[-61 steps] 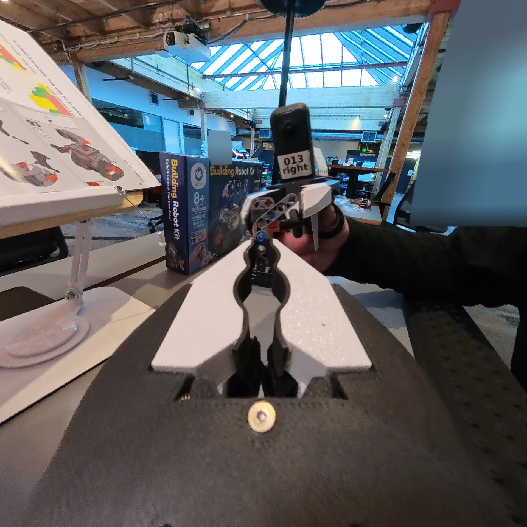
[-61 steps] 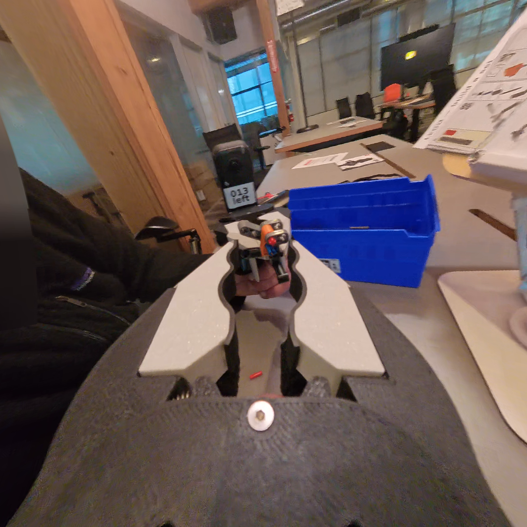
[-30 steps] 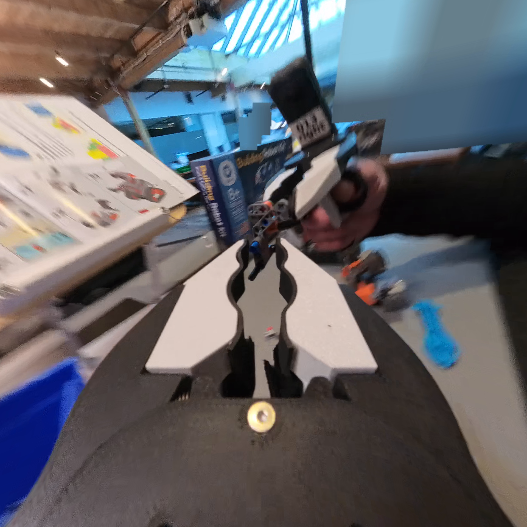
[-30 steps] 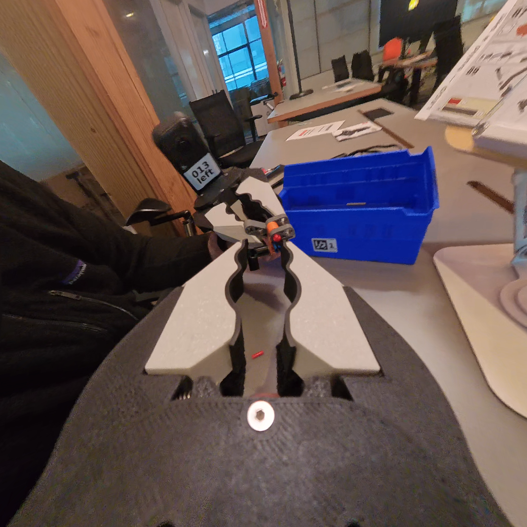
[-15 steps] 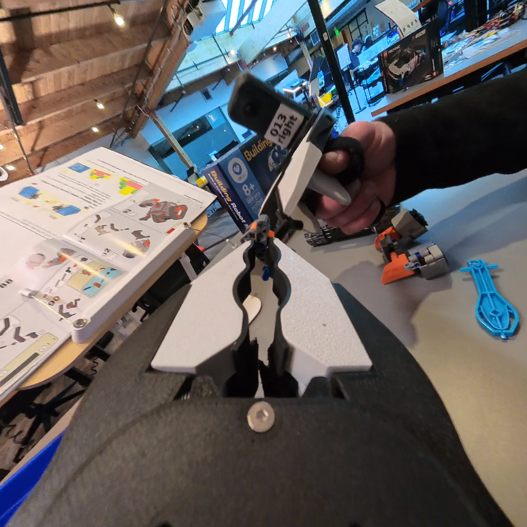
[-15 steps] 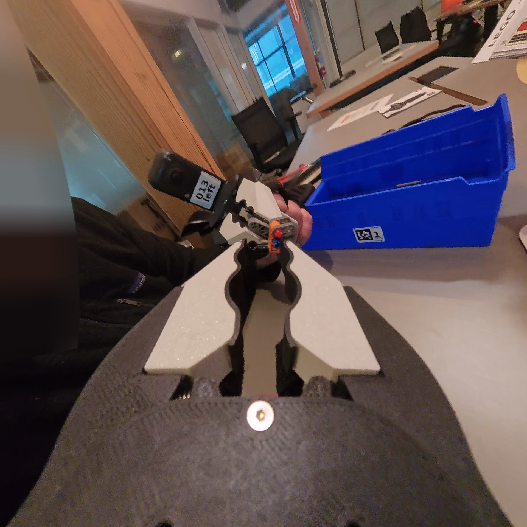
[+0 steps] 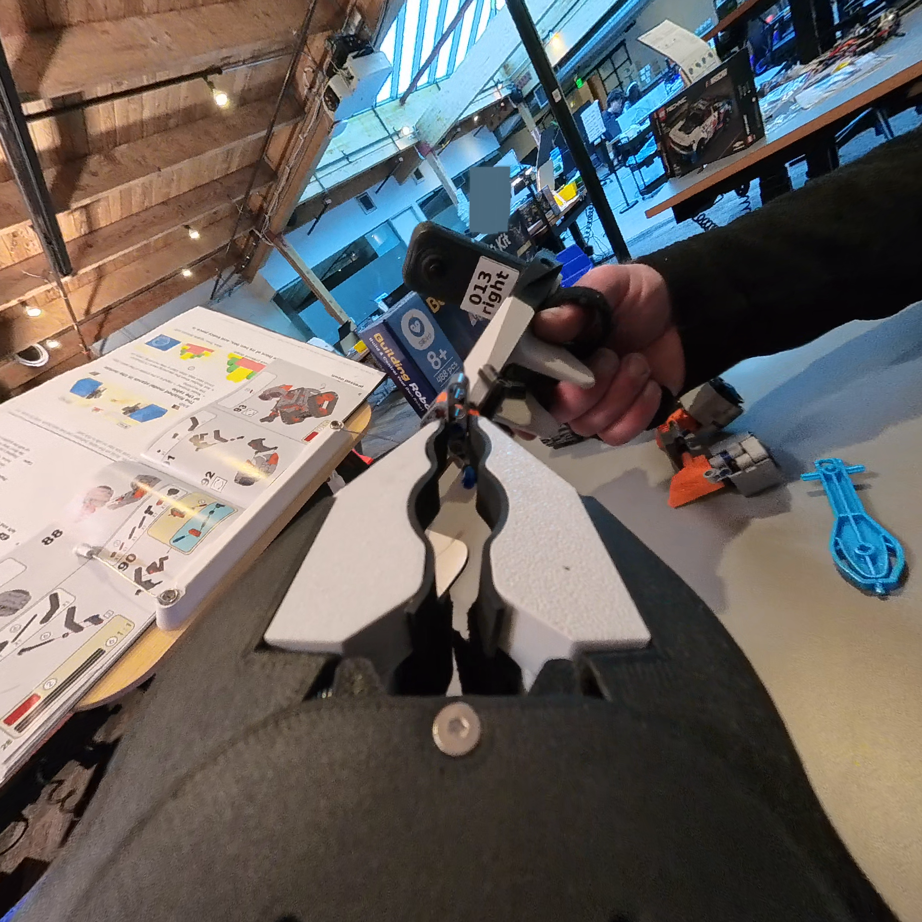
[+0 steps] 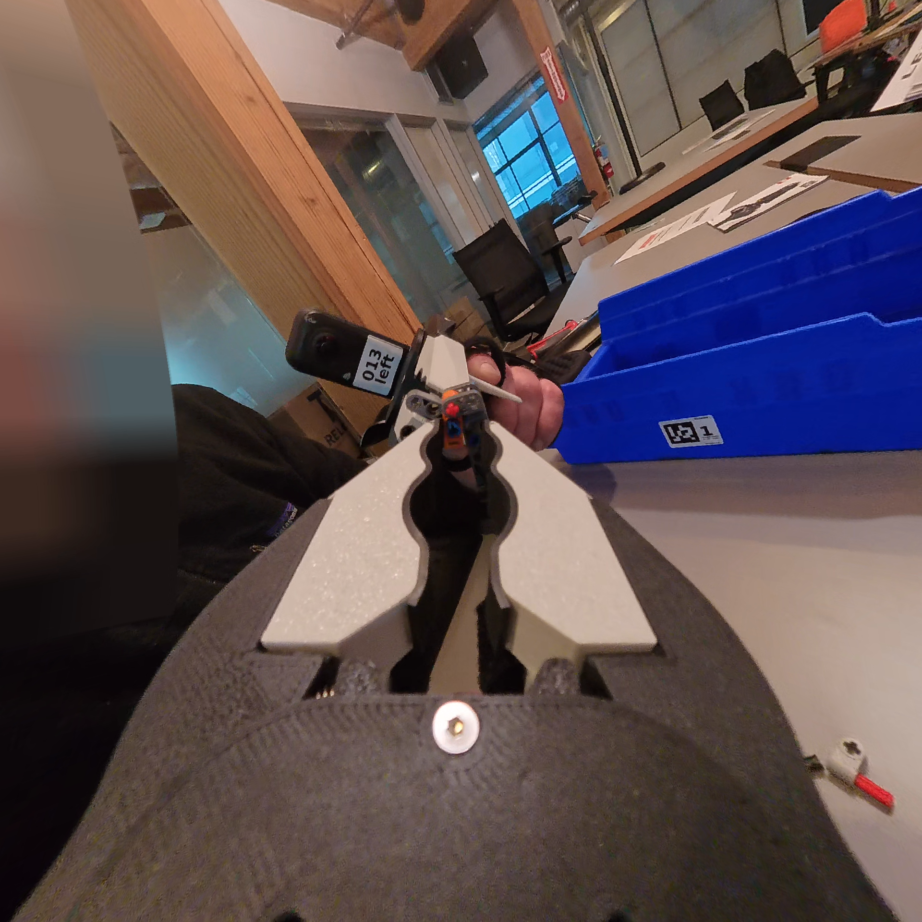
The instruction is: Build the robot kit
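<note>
A small brick assembly (image 7: pixel 456 406) of grey beams with orange, red and blue pins is held in the air between both grippers. My left gripper (image 7: pixel 456 429) is shut on its near end, with a blue pin showing between the jaws. In the right wrist view my right gripper (image 8: pixel 458 439) is shut on the same assembly (image 8: pixel 451 414) from the opposite side. Each view shows the other gripper just beyond the assembly, tilted, with a hand on its handle: the right gripper's white fingers (image 7: pixel 499 344) and the left gripper's white fingers (image 8: pixel 444 359). The grip faces are hidden by the jaws.
An open instruction booklet (image 7: pixel 149 449) on a stand is at left, a blue kit box (image 7: pixel 414 359) behind. An orange-grey model part (image 7: pixel 708 449) and a blue separator tool (image 7: pixel 863 534) lie on the grey table. A blue bin (image 8: pixel 748 374) and a small grey connector with a red axle (image 8: pixel 858 778) are nearby.
Both grippers have tilted and swung together while keeping hold of the assembly. The booklet and the blue bin now sit closer in view. The red piece seen under the right jaws is out of sight.
</note>
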The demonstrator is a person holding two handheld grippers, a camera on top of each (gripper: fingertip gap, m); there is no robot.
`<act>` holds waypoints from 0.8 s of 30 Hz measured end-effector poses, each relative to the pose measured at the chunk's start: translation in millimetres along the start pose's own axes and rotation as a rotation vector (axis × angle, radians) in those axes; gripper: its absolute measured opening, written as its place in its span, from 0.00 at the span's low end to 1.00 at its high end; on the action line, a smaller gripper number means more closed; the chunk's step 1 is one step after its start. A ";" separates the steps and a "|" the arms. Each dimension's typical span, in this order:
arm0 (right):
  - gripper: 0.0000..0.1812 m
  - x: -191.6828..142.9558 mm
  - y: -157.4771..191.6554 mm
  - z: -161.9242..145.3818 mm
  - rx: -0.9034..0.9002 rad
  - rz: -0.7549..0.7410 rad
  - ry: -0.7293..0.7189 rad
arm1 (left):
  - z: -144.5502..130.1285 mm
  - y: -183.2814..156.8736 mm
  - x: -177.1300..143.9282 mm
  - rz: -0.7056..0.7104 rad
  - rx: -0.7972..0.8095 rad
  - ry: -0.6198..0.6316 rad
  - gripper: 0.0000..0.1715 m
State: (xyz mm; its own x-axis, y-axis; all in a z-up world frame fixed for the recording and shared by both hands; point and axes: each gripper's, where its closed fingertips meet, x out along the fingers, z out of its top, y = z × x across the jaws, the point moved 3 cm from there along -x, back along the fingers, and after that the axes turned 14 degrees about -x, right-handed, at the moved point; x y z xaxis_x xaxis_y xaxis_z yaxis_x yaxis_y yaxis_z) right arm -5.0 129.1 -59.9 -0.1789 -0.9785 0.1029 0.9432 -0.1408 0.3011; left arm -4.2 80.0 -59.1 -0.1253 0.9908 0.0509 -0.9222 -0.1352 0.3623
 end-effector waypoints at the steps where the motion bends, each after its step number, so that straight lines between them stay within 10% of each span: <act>1: 0.07 0.6 0.7 0.7 -0.008 -0.003 -0.003 | 0.6 0.2 -0.9 0.004 0.004 -0.003 0.03; 24: 0.02 11.8 9.7 1.6 -0.261 -0.149 0.092 | 1.5 1.7 -15.4 -0.016 -0.015 0.046 0.03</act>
State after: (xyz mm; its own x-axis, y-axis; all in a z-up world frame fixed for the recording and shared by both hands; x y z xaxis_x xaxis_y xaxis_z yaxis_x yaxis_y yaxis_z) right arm 1.7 116.4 -54.2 -0.3060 -0.9519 -0.0139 0.9505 -0.3063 0.0517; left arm -3.4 64.6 -57.9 -0.1268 0.9919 0.0027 -0.9297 -0.1198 0.3483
